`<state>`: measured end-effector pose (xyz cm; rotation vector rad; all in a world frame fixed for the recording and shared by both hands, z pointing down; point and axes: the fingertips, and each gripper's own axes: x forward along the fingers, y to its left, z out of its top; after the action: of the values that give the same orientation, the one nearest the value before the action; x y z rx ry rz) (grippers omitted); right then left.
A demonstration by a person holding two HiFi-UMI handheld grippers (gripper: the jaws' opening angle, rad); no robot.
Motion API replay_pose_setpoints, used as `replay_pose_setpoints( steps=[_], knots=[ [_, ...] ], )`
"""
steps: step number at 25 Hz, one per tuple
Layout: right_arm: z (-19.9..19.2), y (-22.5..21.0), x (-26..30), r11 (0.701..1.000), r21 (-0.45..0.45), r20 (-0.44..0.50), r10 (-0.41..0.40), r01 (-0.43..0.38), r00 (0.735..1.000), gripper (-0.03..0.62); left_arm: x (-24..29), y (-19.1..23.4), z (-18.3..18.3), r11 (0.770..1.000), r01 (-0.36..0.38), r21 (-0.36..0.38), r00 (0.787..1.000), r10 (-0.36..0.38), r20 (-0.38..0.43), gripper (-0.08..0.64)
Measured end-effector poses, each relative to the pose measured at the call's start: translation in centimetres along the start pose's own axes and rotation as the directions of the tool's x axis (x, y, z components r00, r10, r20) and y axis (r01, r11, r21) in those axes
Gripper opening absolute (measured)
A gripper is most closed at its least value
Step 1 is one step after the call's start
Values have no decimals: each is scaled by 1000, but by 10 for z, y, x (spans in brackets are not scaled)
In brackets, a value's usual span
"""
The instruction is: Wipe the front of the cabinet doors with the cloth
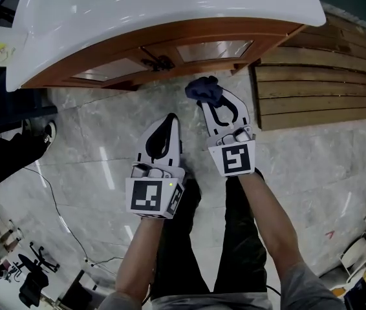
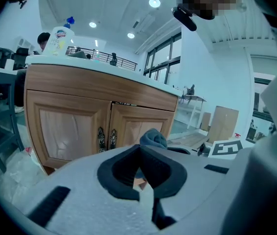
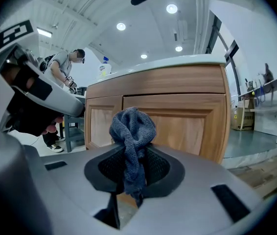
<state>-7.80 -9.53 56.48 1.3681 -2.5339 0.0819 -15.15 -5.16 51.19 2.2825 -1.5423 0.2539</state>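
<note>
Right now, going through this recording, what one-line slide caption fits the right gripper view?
Right gripper clamps a bunched blue-grey cloth, held up facing the wooden cabinet doors.

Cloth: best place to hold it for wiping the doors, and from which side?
Grip the narrow tail, as the right gripper does now: jaws shut on it, the bunched wad of the cloth poking past the tips. Come at the cabinet doors head-on, so the wad meets the wood first, not the jaws.

White left hand-held gripper (image 1: 171,118), matching right hand-held gripper (image 1: 210,102), marker cubes (image 1: 149,197), black trousers (image 1: 241,237)
</note>
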Motion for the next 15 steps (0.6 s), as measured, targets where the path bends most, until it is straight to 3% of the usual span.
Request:
replay_pose_setpoints(
  steps=[9,15],
  knots=[
    [-30,36,47,1000,6,33,20,-20,999,77,-2,40,-38,1000,-20,-23,999,19,-34,6],
    [-41,46,64,1000,-16,31,27,-27,999,77,3,61,-44,1000,-24,5,1000,24,-4,6]
  ],
)
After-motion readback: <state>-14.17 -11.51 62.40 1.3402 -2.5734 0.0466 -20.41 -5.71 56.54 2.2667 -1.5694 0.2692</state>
